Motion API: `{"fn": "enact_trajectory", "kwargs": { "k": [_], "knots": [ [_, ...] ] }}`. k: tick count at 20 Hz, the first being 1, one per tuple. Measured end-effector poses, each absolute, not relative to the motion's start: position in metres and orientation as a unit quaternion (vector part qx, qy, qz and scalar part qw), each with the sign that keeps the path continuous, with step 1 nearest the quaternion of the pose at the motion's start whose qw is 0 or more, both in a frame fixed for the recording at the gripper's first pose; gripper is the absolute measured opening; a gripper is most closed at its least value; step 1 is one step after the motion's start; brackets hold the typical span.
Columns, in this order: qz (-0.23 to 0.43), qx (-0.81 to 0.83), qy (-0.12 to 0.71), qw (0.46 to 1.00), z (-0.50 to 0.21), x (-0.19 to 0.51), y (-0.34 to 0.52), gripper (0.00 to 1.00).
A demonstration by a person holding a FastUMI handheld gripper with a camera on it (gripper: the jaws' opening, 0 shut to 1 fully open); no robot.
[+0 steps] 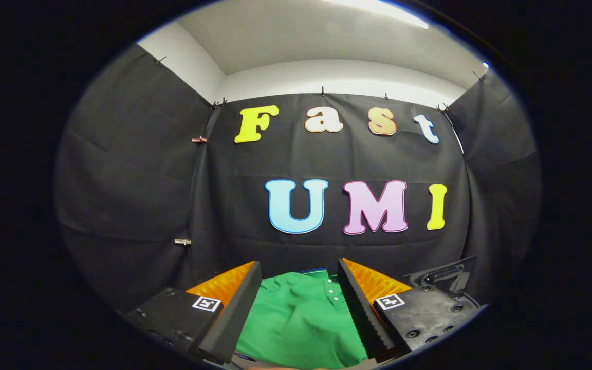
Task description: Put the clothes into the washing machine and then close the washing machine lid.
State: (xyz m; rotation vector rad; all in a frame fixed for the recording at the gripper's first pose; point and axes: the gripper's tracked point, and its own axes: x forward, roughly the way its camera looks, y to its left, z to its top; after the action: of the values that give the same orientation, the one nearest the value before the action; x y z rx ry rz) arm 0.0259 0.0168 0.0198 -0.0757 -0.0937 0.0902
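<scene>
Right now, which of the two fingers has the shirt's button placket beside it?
The right finger of the open hand-held gripper: the green shirt's white buttons run beside it; the left finger borders plain fabric.

No words or numbers to read on the gripper or the shirt

From where I stand, each of the gripper's (300,264) fingers carries a small square marker, a black pattern on white: one marker (206,303) on the left finger's base, the other (389,301) on the right finger's base. Both are coded patterns, not letters or digits. The fingers stand apart, not pressing on anything, with the green shirt (296,321) lying between them; its cloth and buttoned placket bear no print, logo or tag that I can make out.
</scene>
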Motion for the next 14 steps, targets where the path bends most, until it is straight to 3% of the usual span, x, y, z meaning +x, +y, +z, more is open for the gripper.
{"fn": "enact_trajectory", "kwargs": {
  "k": [14],
  "knots": [
    [0.036,-0.118,0.031,0.992,-0.023,0.054,-0.006,0.95]
  ]
}}
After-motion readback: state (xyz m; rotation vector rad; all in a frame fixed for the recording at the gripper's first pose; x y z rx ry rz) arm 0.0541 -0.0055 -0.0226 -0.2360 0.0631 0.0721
